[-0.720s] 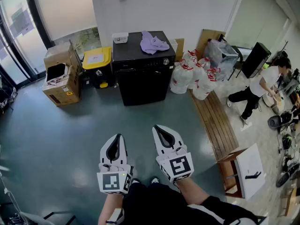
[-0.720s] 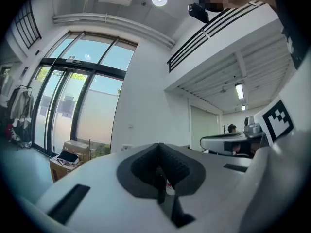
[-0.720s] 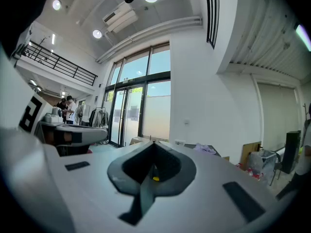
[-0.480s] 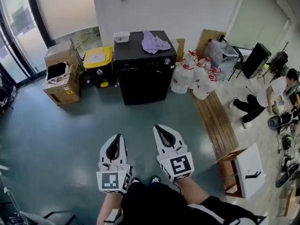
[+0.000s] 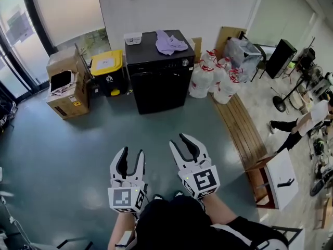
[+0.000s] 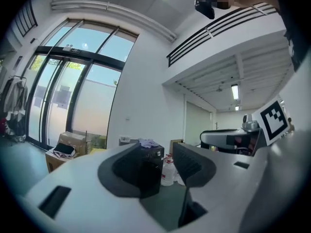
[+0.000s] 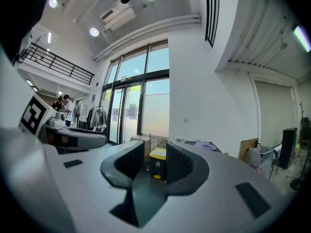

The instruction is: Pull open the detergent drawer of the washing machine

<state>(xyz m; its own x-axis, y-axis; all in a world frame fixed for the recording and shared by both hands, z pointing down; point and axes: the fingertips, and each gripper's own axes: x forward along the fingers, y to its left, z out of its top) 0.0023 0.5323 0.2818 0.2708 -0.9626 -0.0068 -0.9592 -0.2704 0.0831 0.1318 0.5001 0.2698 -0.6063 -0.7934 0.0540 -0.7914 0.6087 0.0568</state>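
pointing level, our left gripper [image 5: 131, 156] spreads its jaws wide, our right gripper [image 5: 182, 142] less so, both empty; the black washing machine [image 5: 158, 74] stands well apart ahead of the fingers, against the wall [image 5: 208, 9].

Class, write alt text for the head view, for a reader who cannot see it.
A person holds two open, empty tools, left tool and right tool, above a grey floor, well short of a black washing machine by the white wall. A purple cloth lies on it; a yellow-lidded bin stands at its left, white jugs at its right.
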